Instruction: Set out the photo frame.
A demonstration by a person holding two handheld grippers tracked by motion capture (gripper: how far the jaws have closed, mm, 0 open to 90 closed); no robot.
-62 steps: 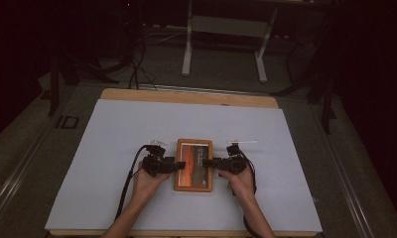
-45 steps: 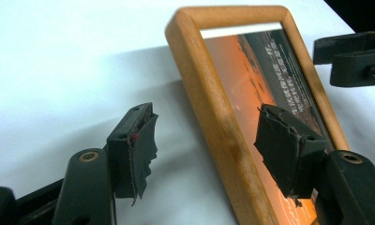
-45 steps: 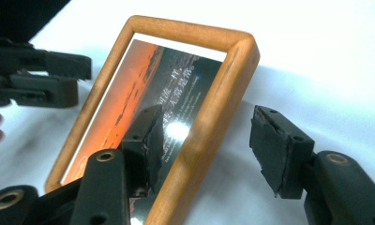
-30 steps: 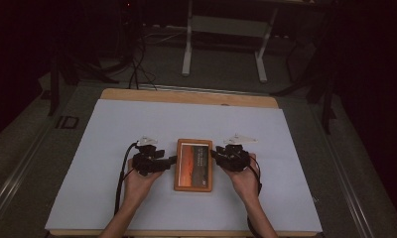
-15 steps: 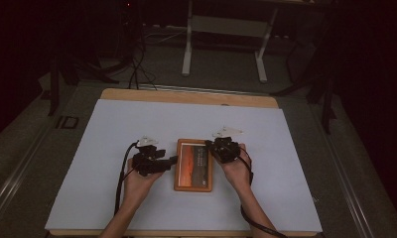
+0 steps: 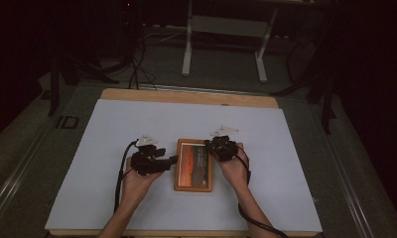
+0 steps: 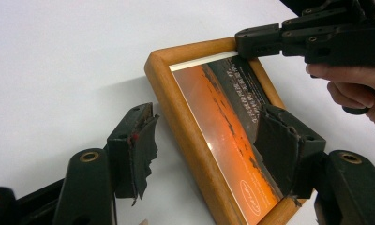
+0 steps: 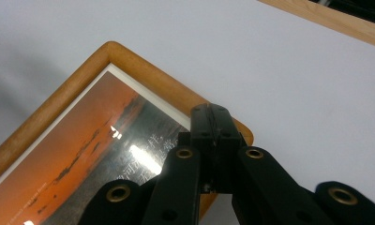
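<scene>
A wooden picture frame with an orange sunset print lies flat on the white table cover. My left gripper is at its left side, open. In the left gripper view the frame's left rail lies between the jaws of the left gripper, untouched by either pad. One pad is over the table, the other over the glass. My right gripper is shut, its tips over the frame's far right corner. The right gripper view shows the right gripper with its jaws pressed together above that corner, nothing between them. The right gripper also shows in the left gripper view.
The white sheet covers a wooden table whose far edge shows bare. Beyond it are dark floor, a metal stand and cables. A black cable trails from the left gripper, and another runs off the near edge on the right.
The right gripper moved left and away from me, from the frame's right side to its far right corner, and its jaws came together. The left gripper stayed put, open.
</scene>
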